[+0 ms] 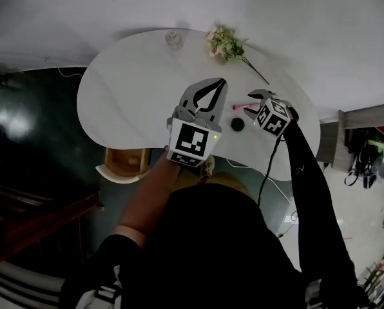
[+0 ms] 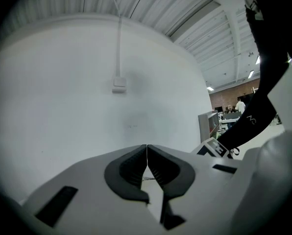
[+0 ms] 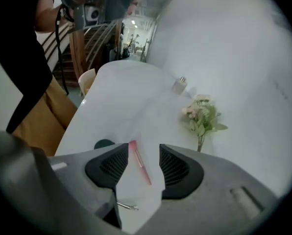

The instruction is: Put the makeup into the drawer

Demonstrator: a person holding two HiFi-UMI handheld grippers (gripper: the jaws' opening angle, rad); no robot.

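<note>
A slim pink makeup pen (image 3: 139,163) lies on the white oval table (image 1: 134,89). My right gripper (image 3: 143,149) hangs just above it, open, with the pen in the gap between the jaws and touching neither. In the head view the pink pen (image 1: 240,107) shows beside my right gripper (image 1: 250,103). A dark green round compact (image 1: 238,125) sits close by, near the table's front edge, and is partly hidden behind a jaw in the right gripper view (image 3: 104,144). My left gripper (image 1: 212,92) is raised over the table's middle, shut and empty. It faces a bare white wall (image 2: 146,155).
A bunch of pink flowers (image 1: 225,44) lies at the table's far side, also seen ahead of the right gripper (image 3: 201,116). A small glass jar (image 1: 173,39) stands at the far edge. A wooden stool (image 1: 124,163) sits under the table's near left edge.
</note>
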